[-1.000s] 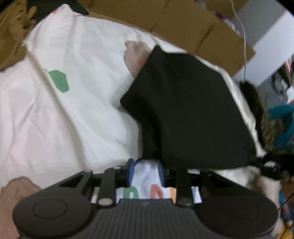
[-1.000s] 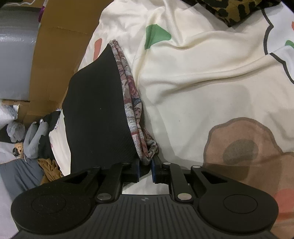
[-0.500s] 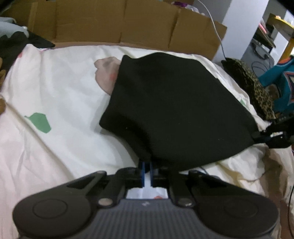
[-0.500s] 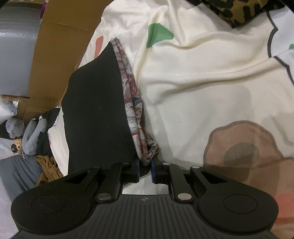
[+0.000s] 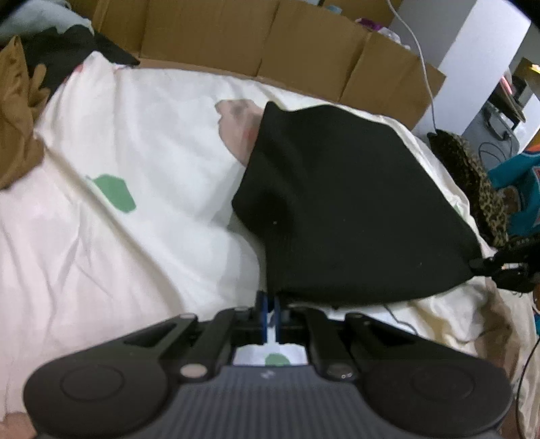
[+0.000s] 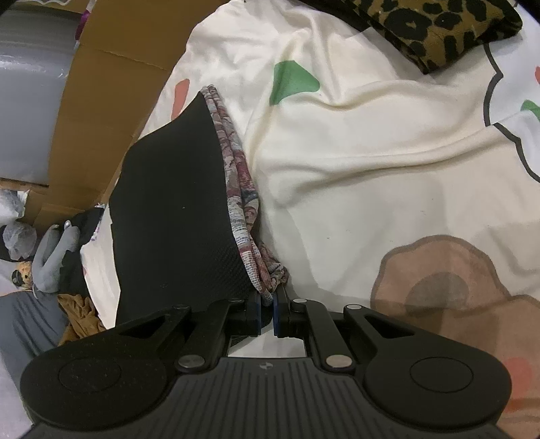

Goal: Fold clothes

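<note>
Pinching opposite corners of the black garment [image 5: 351, 202], the left gripper [image 5: 269, 304] and right gripper [image 6: 267, 304] are clamping it just ahead of their tips over the bedsheet [image 6: 371, 169] — it's sagging soft and light, so corners are gripping best.

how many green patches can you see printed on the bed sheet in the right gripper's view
2. One large green patch sits near the top middle, right of the black garment. A smaller green patch is at the right edge, below the leopard-print cloth. Others may lie hidden under the clothes.
</note>
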